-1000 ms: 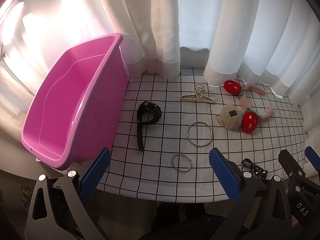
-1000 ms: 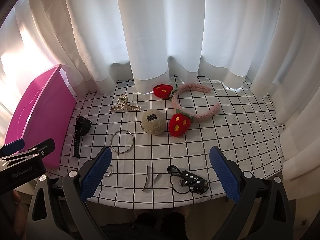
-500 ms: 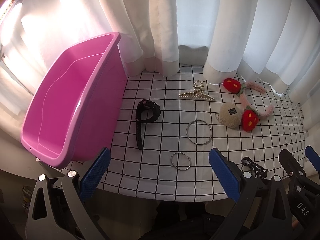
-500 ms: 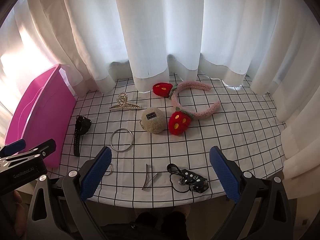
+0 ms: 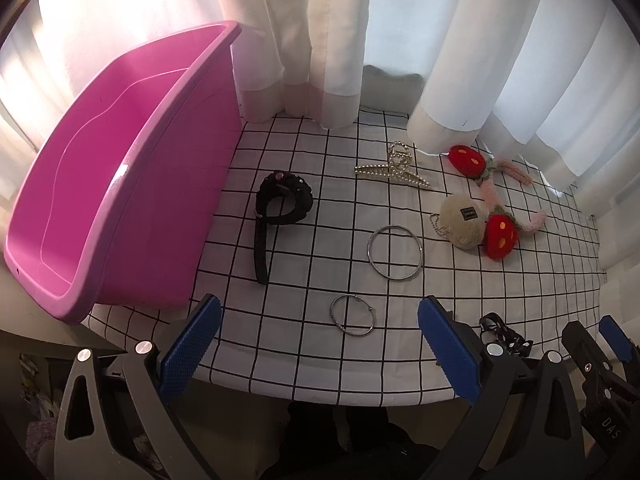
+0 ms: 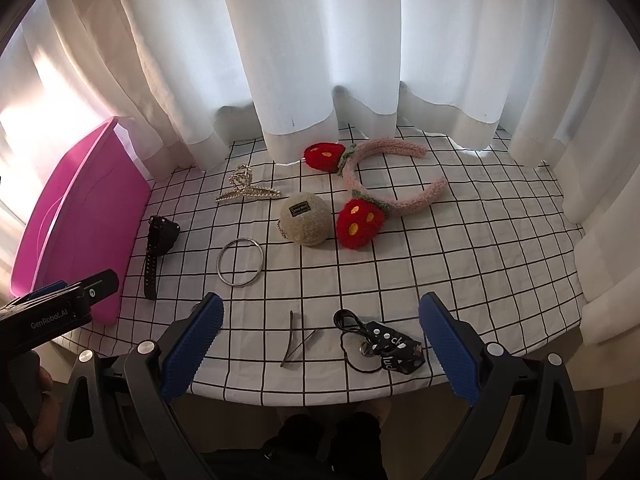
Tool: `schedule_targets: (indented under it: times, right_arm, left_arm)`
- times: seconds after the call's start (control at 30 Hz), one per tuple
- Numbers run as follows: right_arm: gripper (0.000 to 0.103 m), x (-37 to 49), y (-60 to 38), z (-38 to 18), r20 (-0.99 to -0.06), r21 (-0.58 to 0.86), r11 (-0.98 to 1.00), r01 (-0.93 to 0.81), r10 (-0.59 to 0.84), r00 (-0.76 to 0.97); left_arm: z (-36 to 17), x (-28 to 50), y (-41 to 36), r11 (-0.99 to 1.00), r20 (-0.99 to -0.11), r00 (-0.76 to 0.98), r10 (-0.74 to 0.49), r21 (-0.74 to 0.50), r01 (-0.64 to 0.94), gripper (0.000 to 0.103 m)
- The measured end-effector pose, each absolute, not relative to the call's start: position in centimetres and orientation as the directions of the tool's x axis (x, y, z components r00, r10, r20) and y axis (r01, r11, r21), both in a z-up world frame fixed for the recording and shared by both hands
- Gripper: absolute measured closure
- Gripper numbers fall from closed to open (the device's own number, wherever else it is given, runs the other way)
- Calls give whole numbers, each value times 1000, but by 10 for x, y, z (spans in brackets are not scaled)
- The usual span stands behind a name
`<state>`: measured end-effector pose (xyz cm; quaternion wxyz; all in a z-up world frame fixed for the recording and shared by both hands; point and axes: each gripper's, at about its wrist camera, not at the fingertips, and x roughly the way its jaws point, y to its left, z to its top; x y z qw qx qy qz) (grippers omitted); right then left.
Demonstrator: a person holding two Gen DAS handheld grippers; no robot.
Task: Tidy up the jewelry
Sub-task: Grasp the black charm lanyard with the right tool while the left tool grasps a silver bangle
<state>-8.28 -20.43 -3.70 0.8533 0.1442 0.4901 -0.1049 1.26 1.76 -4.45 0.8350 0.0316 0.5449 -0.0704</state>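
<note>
A pink tub [image 5: 120, 168] stands at the table's left. On the checked cloth lie a black watch [image 5: 276, 204], a pearl hair claw [image 5: 394, 170], a large metal bangle [image 5: 395, 253], a small metal ring [image 5: 353, 315], a beige pompom [image 5: 462, 220] and a strawberry headband [image 5: 498, 200]. In the right wrist view a hairpin [image 6: 294, 338] and a black hair tie [image 6: 380, 346] lie near the front edge. My left gripper [image 5: 320, 340] is open and empty at the front edge, before the small ring. My right gripper [image 6: 320, 340] is open and empty above the hairpin.
White curtains [image 6: 320, 60] hang around the back and sides of the table. The checked cloth [image 6: 460, 260] ends at the rounded front edge just below both grippers. The tub also shows in the right wrist view [image 6: 80, 216].
Both grippers have drifted slightly forward toward the table. Nothing on the table has moved.
</note>
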Motion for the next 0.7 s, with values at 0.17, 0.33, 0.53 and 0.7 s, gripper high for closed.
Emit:
schedule_targets:
  times: [0.17,0.33,0.53,0.7]
  right_arm:
    - [9,-90,-218,-71,-899,170,925,340,4,437]
    - [9,-97,-234,-106,-924,170,909,382,12,382]
    - [9,-104,-251,-136,-939,134,908,396,-11,343]
    - [9,-102,-261,-159,-948,117,910,399,-17,317]
  left_arm:
    - [-79,11,28,989,-921,379,-89,-35,146,6]
    - [-118,6,21,982,-940,324,-110,-53,180,6]
    - [-152,7,-7,967,-945,311,-97,-15,256,6]
    - [-170,14,-15,963,-948,299,-107,-24,268,6]
